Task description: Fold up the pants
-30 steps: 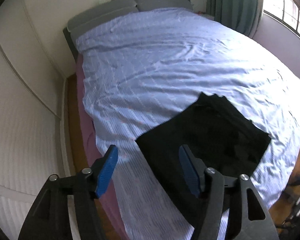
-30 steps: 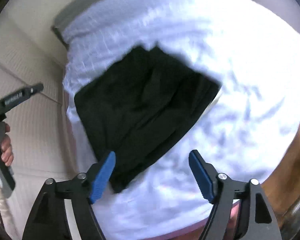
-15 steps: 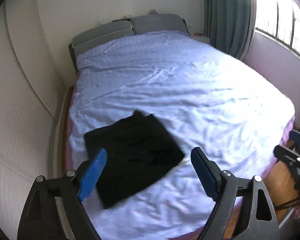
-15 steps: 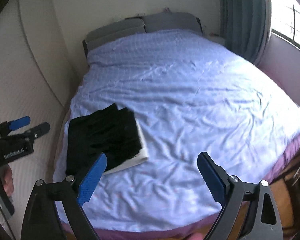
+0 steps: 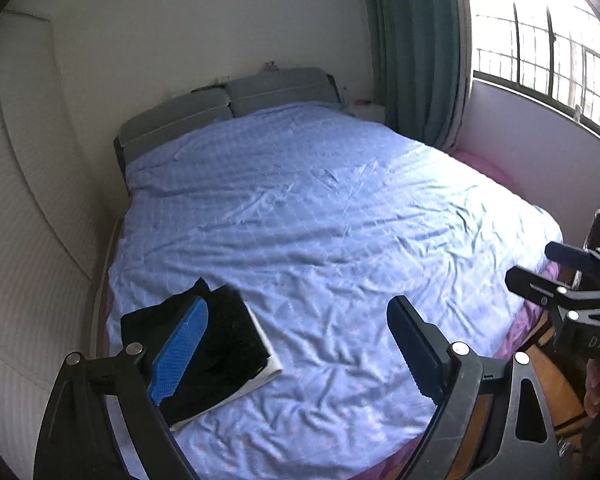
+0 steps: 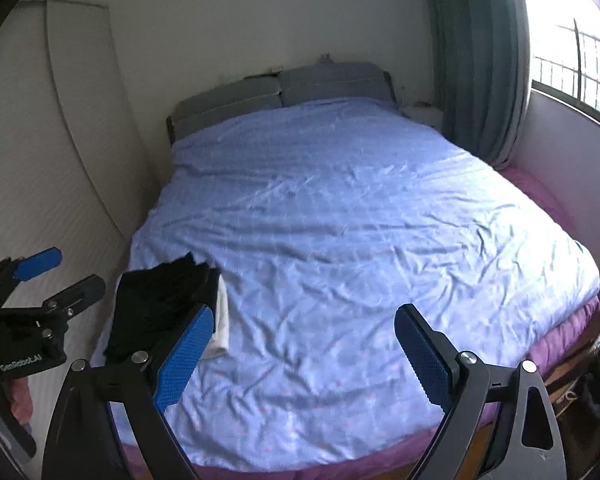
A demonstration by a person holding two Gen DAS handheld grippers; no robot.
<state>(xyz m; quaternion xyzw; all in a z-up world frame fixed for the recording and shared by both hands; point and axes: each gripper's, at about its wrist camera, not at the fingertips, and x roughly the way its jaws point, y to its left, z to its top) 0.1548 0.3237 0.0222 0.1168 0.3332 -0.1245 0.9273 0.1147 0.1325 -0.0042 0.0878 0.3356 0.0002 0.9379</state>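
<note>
The black pants [image 5: 224, 344] lie folded in a flat rectangle near the front left corner of the bed, with a white edge showing underneath. They also show in the right wrist view [image 6: 160, 304]. My left gripper [image 5: 296, 352] is open and empty, held above the bed's front edge, apart from the pants. My right gripper [image 6: 304, 356] is open and empty, held back over the foot of the bed. Each gripper appears at the edge of the other's view.
The bed [image 5: 340, 220] has a wrinkled light blue sheet and grey pillows [image 5: 228, 100] at the head. A white wall runs along the left, a curtain [image 5: 420, 52] and window stand at the right. Wooden floor [image 5: 540, 364] shows past the foot.
Both grippers have pulled up and back from the pants. The views went from close over the pants to the whole bed. The pants lie where they were.
</note>
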